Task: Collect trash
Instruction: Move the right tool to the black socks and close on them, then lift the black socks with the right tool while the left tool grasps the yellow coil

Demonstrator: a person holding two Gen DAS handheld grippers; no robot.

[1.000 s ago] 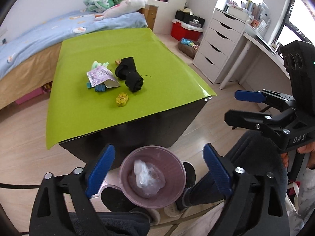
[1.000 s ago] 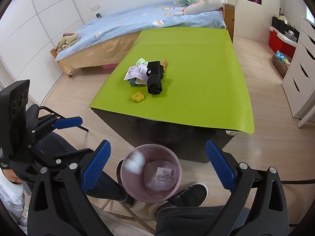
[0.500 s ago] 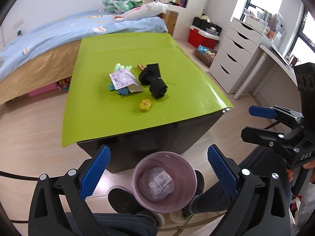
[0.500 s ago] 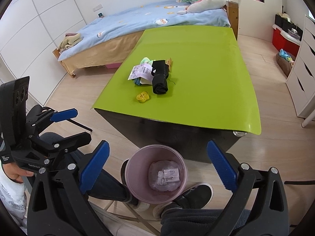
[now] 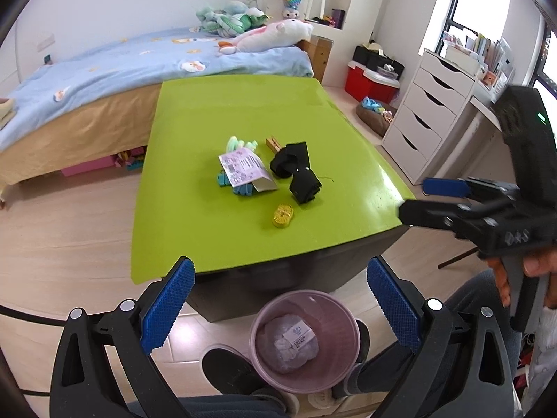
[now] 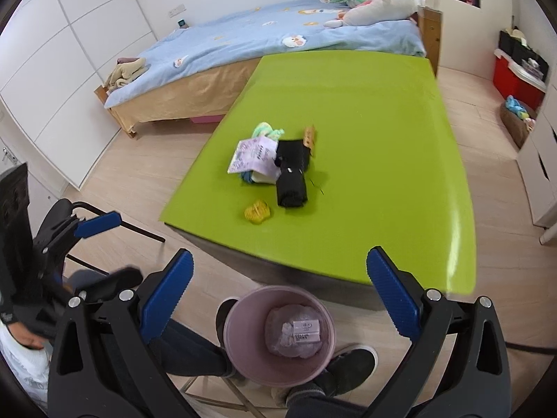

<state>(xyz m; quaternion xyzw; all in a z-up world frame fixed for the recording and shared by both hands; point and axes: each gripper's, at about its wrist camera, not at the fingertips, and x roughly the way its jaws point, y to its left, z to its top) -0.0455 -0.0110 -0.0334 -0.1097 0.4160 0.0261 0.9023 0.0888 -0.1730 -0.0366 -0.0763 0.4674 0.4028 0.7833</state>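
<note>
A pink bin (image 5: 305, 339) stands on the floor below the green table (image 5: 243, 104), holding a white wad and a small labelled packet (image 5: 299, 335). It also shows in the right wrist view (image 6: 280, 334). On the table lie a pink paper packet (image 5: 243, 167), a yellow crumpled wrapper (image 5: 282, 216), a black rolled cloth (image 5: 297, 174), a wooden clip (image 5: 273, 143) and teal-green items (image 5: 238, 144). My left gripper (image 5: 278, 292) is open and empty above the bin. My right gripper (image 6: 276, 289) is open and empty, also seen at the right (image 5: 428, 196).
A bed (image 5: 104, 80) with plush toys lies beyond the table. White drawers (image 5: 428, 115) and a red box (image 5: 369, 78) stand at the right. My feet (image 6: 351, 362) flank the bin. White wardrobe doors (image 6: 62, 52) line the left wall.
Both grippers have risen and tilted up toward the table, so the bin sits lower in both views. A falling white piece seen a second ago now rests in the bin.
</note>
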